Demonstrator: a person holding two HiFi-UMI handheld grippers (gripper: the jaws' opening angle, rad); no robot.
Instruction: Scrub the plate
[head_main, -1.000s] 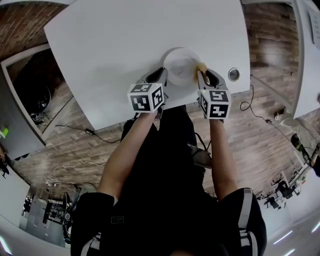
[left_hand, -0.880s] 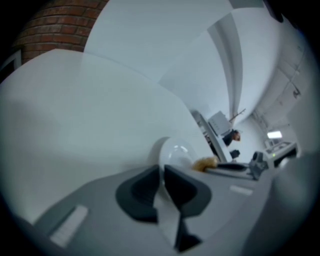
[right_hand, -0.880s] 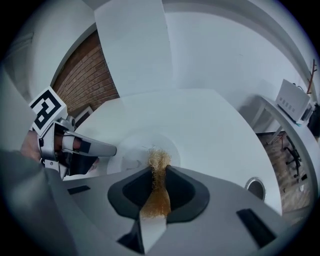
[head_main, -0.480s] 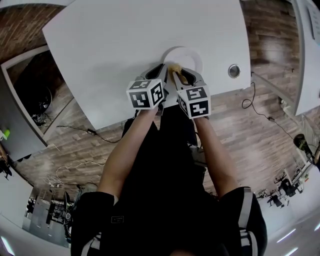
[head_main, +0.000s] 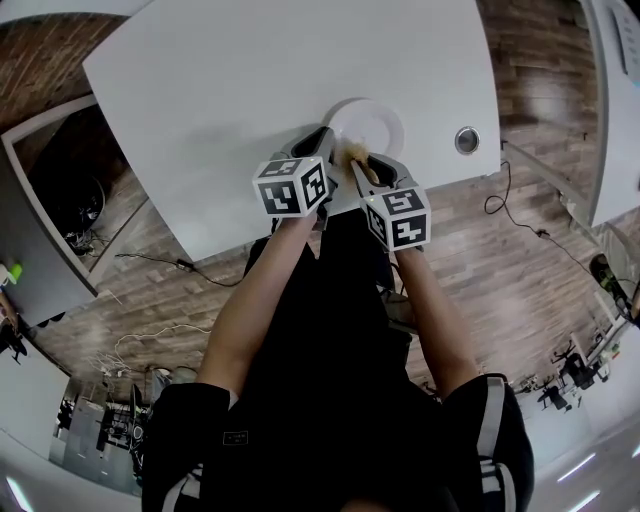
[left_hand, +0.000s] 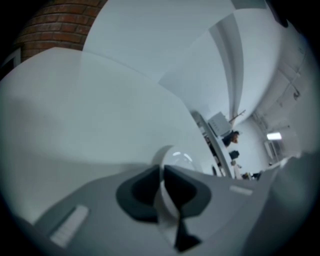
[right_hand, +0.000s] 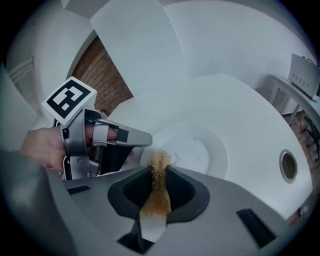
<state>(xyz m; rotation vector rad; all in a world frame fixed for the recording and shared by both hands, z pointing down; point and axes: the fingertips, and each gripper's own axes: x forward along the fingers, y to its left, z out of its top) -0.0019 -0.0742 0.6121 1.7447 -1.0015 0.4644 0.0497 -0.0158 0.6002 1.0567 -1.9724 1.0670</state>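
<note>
My right gripper (right_hand: 159, 172), clamped on the tan scrubber (right_hand: 158, 160), just swept across the plate (head_main: 370, 125) to its near rim beside my left gripper (left_hand: 161, 172), which pinches that rim. Scrubbing's underway.

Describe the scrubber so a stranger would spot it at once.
On the white table, find the white plate near the edge closest to the person. At the plate's near rim, the right gripper pinches the scrubber: a frizzy golden-brown tuft, the only coloured, fuzzy thing among white and grey.
</note>
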